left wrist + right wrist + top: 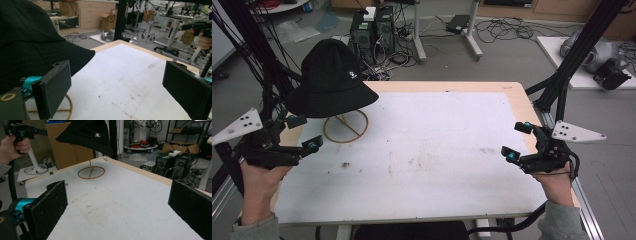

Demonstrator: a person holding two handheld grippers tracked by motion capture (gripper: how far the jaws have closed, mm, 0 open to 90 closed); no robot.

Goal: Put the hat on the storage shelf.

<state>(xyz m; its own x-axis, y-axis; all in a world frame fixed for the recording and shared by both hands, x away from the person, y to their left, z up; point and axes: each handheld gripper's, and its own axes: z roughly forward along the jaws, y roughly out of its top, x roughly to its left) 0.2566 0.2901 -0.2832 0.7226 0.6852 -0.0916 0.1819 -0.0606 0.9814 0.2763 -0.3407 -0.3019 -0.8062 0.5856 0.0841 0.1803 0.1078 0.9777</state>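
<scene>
Overhead, soft black bucket hat on thin ring-based stand.

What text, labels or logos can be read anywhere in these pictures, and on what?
"SF": on the cardboard box by the wooden drawers in the left gripper view, partly legible.
White patch on the black hat, also in the right gripper view: too small to read.
Nothing else legible.

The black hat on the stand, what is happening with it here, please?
A person holds a two-jaw gripper in each hand over a white table. The black bucket hat sits on a thin gold stand at the table's far left. The left gripper is open close beside the hat's brim, not touching it. The right gripper is open at the right edge, holding nothing.
</scene>
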